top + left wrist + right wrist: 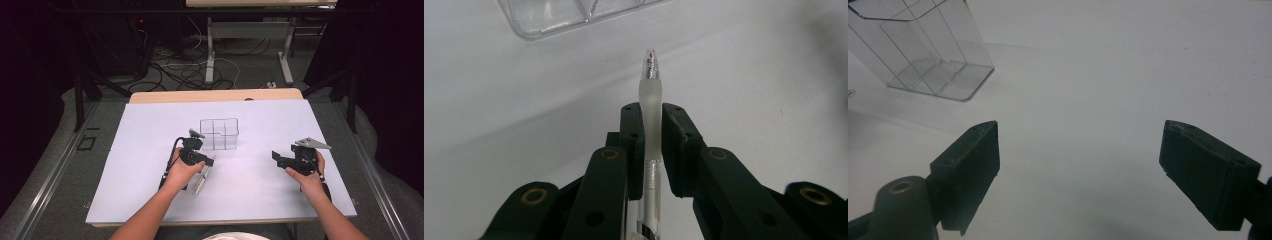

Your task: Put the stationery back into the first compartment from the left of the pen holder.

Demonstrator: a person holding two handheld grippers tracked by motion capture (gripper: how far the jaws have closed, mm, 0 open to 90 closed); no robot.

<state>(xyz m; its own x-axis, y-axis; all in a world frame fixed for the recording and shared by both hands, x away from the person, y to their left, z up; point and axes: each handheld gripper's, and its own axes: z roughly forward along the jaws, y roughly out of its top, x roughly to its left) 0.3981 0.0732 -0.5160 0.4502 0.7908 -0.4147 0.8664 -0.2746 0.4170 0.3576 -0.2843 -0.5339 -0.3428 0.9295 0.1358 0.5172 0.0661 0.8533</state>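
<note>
so counting it up: two claws, one pen, one clear organizer box, all over a desk [150, 150] covered in a plain white sheet. the left claw [651, 112] is gripping the pen [651, 95] tight, its jaws pressing on both sides of the frosted grip section, so it's closed down to the pen's width. the pen is a see-through plastic one, round barrel, cloudy rubbery grip, clear cone tip with a bit of metal showing inside. the tip is pointing past the jaws toward the organizer [574, 17], and is sitting a bit short of its edge.

the right claw [1080, 165] is holding nothing, jaws spread wide with bare white sheet between them. the jaw pads are looking like matte black blocky plastic.

the organizer [219, 133] is a transparent hard plastic box with rounded corners and thin dividers splitting it into compartments. it is standing near the middle of the desk.

in the high view the pen [202, 179] is running back from the left claw [207, 161] toward the person, hanging over the sheet, with the right claw [276, 157] well apart off to the side. the left gripper view is giving the tip detail, and the right gripper view is giving the organizer [923, 55] side-on with its dividers.
</note>
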